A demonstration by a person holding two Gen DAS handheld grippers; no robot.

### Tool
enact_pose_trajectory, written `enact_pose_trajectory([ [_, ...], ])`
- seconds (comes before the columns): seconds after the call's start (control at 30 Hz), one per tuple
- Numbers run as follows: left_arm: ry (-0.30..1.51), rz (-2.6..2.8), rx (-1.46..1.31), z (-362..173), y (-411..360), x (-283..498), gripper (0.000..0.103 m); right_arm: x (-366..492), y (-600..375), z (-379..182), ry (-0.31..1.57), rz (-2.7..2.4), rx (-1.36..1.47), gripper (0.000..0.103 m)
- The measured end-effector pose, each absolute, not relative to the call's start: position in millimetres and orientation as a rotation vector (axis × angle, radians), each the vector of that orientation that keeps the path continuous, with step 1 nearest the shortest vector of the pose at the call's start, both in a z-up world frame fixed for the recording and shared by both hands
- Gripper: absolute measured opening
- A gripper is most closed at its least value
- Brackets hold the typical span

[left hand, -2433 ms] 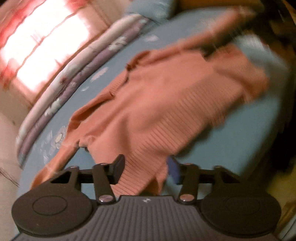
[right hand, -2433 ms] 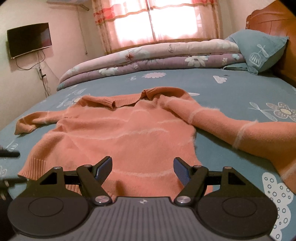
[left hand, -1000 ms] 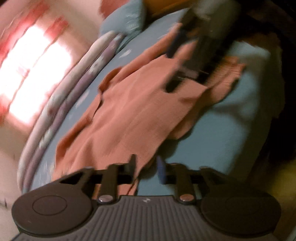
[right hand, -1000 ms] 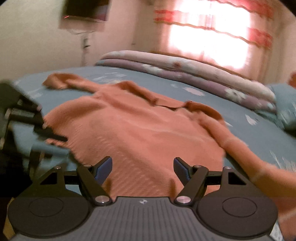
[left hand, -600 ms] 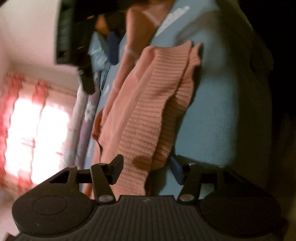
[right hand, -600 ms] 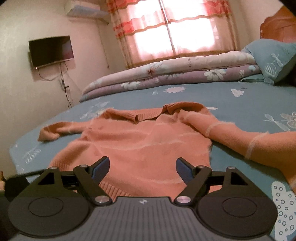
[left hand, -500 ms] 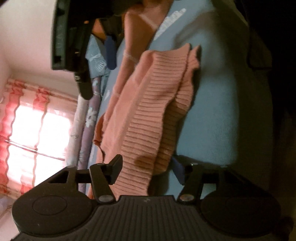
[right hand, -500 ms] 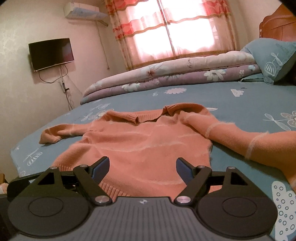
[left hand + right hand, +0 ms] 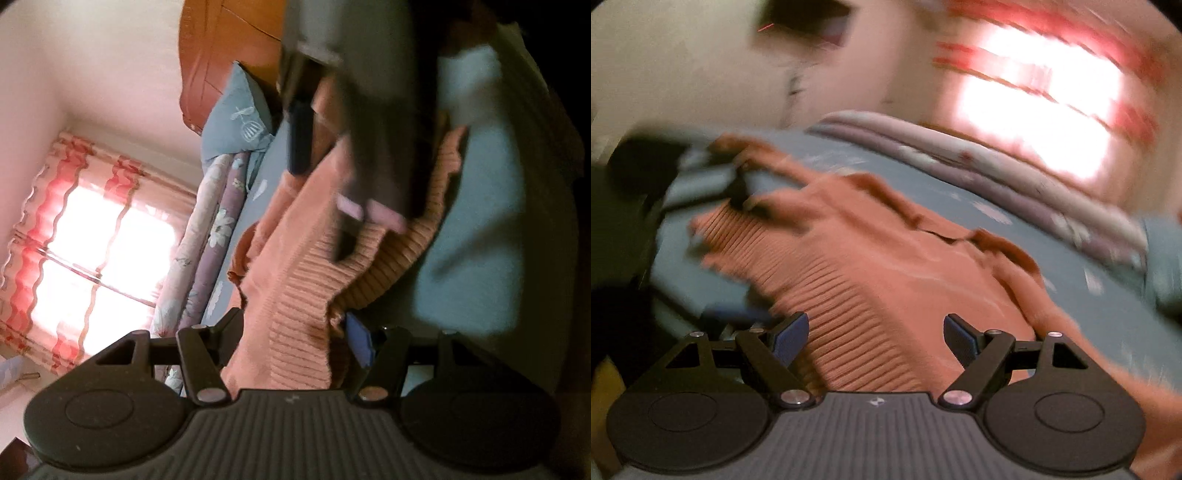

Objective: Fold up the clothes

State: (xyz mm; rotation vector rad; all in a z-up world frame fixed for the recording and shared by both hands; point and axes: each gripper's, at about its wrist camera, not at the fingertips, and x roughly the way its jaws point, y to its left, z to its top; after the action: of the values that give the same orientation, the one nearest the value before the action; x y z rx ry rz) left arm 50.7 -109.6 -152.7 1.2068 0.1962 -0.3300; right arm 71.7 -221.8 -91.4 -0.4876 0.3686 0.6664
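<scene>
Nearest me in the left wrist view, my left gripper (image 9: 293,334) has its jaws apart with the ribbed hem of the orange sweater (image 9: 295,280) lying between them; I cannot tell whether the pads press the knit. From there the sweater runs toward 12 o'clock across the blue bed sheet (image 9: 476,236). Beyond it, at 12 o'clock, my right gripper (image 9: 332,155) shows as a dark blur over the fabric. Farther off at 11 o'clock lie a blue pillow (image 9: 236,118) and the wooden headboard (image 9: 218,55).

In the blurred right wrist view, my right gripper (image 9: 875,338) has its jaws spread wide, the sweater (image 9: 886,273) hem below and between them, unclamped. A rolled floral quilt (image 9: 997,166) lies at 1 o'clock, under the curtained window (image 9: 1041,99).
</scene>
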Motion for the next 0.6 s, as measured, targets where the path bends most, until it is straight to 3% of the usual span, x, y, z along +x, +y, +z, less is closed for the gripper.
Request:
enact_pose_trajectory([
  [0.43, 0.223, -0.338, 1.127, -136.4, -102.8, 50.0, 0.063, 41.2, -167.2, -147.9, 0.135, 0.487, -0.944, 0.084],
  [0.5, 0.226, -0.337, 1.132, -135.3, -101.7, 49.4, 0.065, 37.5, -168.0, -146.6, 0.09, 0.445, -0.983, 0.076],
  [0.6, 0.236, -0.332, 1.134, -135.1, -100.5, 47.6, 0.067, 37.3, -175.3, -135.3, 0.097, 0.458, -0.931, 0.044],
])
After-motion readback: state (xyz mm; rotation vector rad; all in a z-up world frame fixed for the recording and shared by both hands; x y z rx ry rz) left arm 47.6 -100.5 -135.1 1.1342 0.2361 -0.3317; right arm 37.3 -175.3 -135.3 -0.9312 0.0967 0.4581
